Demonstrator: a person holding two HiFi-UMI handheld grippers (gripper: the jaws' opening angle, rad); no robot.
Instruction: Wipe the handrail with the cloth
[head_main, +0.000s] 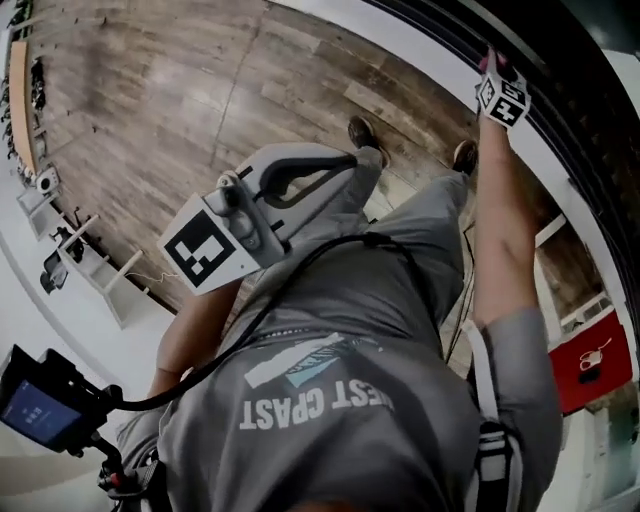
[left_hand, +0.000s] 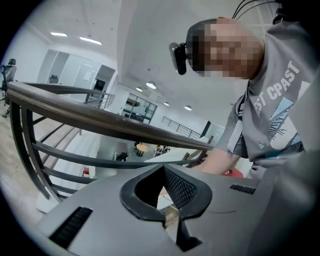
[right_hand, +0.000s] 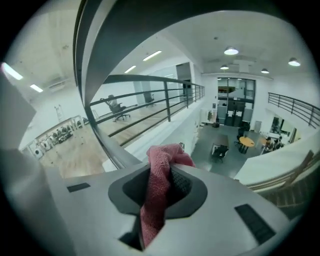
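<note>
A: Cloth (right_hand: 152, 210), red, is clamped in the right claw (right_hand: 161, 186), handrail (right_hand: 125, 40) arcing at eleven o'clock.
B: Left claw (left_hand: 167, 200) pinched together, empty. Head view alone shows shoes (head_main: 365, 132) on wooden floor (head_main: 200, 90); gripper views show an atrium (right_hand: 225, 145) below.

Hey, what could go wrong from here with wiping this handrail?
1. The right gripper pinches the cloth right beside an open drop to the lower floor. If the pinch slips, the cloth could fall out of reach.
2. Only a small bunch of cloth sticks out past the jaws, so the gripper itself might scrape the handrail instead of wiping it.
</note>
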